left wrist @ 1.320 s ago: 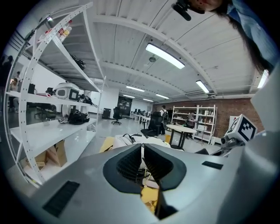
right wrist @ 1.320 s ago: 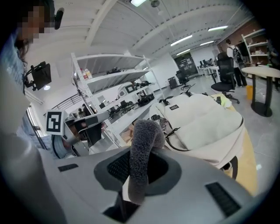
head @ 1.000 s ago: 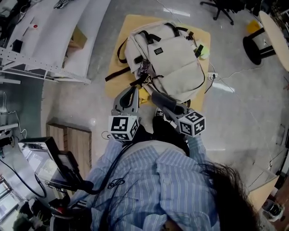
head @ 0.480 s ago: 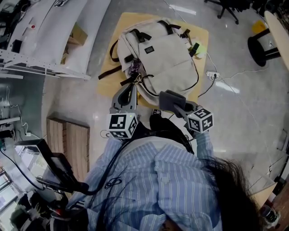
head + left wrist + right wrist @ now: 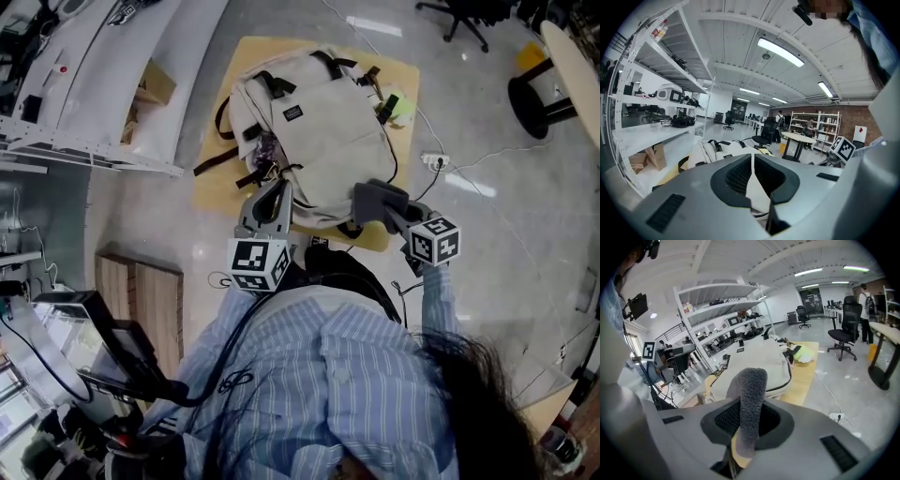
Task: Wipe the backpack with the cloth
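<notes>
A beige backpack point(image 5: 323, 131) lies flat on a low wooden table point(image 5: 211, 183). In the right gripper view the backpack point(image 5: 754, 357) stretches away beyond the jaws. My right gripper point(image 5: 382, 204) is shut on a grey fluffy cloth point(image 5: 373, 197), which sits at the pack's near right corner. That cloth point(image 5: 751, 399) stands up between the jaws of the right gripper point(image 5: 747, 420). My left gripper point(image 5: 277, 190) hovers by the pack's near left edge. The left gripper point(image 5: 752, 164) is shut with nothing in it, and the backpack point(image 5: 717, 151) lies beyond it.
A yellow-green object point(image 5: 401, 105) lies at the table's far right corner. A white power strip point(image 5: 434, 159) and cables lie on the floor to the right. White shelving point(image 5: 94, 75) and a cardboard box point(image 5: 155, 84) stand left, a round table point(image 5: 548, 80) far right.
My right gripper has carried the cloth rightward along the backpack's near edge to its right corner. The left gripper has hardly moved.
</notes>
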Available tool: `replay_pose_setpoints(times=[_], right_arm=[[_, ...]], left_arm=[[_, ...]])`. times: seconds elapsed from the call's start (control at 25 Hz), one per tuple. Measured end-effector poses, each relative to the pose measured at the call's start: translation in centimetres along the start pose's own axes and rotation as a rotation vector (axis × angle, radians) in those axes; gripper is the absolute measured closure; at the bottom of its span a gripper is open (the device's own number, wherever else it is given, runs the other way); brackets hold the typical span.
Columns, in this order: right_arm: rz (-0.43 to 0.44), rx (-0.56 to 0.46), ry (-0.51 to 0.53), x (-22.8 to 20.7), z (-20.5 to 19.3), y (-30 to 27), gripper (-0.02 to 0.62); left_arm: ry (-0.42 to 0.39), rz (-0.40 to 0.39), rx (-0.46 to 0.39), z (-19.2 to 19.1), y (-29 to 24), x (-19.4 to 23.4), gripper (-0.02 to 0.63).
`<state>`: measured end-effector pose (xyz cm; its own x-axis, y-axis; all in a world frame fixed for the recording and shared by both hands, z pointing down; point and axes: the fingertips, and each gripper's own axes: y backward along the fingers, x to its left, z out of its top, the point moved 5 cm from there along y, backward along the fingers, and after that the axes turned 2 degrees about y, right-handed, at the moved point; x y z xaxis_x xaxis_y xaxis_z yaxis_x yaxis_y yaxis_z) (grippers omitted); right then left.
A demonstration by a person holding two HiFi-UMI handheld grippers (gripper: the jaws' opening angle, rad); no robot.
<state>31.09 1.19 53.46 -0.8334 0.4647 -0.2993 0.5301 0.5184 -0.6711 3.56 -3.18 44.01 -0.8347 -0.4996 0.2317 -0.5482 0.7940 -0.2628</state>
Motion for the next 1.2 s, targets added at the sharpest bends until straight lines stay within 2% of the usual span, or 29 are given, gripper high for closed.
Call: replay_pose_setpoints(times=[0.36, 0.8, 0.96, 1.2], right_arm=[[-0.114, -0.019, -0.025, -7.3, 1.2, 1.7, 0.539], [-0.185, -0.009, -0.077, -11.9, 1.1, 4.0, 0.54], [-0.234, 0.018, -0.145, -13.0, 0.6, 4.2, 0.54], [-0.245, 0.035, -0.281, -12.5, 1.2, 2.6, 0.54]], left_arm=[[-0.014, -0.008, 0.013, 0.1, -1.6, -0.7, 0.584], [0.002, 0.025, 0.019, 0.4, -2.6, -0.2, 0.584], [0.012, 0.031, 0.03, 0.0, -2.5, -0.1, 0.584], [0.016, 0.036, 0.039, -0.2, -2.1, 0.5, 0.584]])
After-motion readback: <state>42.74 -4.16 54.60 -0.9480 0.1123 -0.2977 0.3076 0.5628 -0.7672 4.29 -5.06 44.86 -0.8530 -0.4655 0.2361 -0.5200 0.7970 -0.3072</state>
